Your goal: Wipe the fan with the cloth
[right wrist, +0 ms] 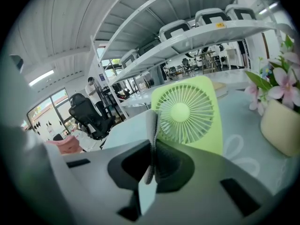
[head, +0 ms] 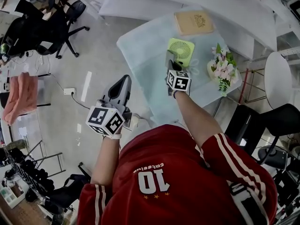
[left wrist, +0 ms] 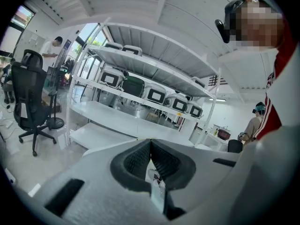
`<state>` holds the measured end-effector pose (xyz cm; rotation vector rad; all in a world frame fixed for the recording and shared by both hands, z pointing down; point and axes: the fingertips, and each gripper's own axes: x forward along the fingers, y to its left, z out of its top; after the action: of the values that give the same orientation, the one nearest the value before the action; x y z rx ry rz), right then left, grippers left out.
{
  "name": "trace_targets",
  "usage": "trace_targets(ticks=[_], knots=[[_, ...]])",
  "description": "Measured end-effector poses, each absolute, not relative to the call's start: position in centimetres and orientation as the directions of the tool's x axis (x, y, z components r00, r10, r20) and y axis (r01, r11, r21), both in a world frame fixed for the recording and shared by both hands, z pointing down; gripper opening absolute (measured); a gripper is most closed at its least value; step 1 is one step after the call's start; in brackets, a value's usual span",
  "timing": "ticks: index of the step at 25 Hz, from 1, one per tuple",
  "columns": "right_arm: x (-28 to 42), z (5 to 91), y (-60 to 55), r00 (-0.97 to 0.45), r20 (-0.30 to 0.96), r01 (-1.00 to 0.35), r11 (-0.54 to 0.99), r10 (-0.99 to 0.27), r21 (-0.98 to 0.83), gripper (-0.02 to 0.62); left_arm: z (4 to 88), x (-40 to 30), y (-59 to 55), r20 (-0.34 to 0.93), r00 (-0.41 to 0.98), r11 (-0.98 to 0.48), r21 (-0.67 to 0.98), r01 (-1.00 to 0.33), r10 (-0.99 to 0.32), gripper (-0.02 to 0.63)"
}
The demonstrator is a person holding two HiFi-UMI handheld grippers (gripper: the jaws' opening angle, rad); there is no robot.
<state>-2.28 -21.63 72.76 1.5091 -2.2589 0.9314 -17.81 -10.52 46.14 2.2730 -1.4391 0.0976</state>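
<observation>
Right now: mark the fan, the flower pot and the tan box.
fan (head: 181,50): head view, centre of the green grille.
flower pot (right wrist: 280,128): right gripper view, cream pot wall.
tan box (head: 193,22): head view, middle of its top face.

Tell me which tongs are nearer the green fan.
Right. The right tongs, shut on a thin cloth, are over the table just before the green fan; the left tongs hang over the floor.

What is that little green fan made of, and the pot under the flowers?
The fan looks like moulded plastic, lime green and matt: thin even grille ribs, uniform colour. The flower pot seems ceramic or plastic, cream and smooth; the look leaves it open.
</observation>
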Motion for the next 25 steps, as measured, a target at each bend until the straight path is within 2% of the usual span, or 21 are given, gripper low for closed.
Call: trace_targets(ticks=[25], knots=[[-1.1,73.7,-22.2,-0.411,0.566,-0.907,0.261,-0.715,-0.33,0.009,46.4,-17.3,-10.9,0.304,0.455,-0.356,0.329,-0.875,-0.837,0.002]])
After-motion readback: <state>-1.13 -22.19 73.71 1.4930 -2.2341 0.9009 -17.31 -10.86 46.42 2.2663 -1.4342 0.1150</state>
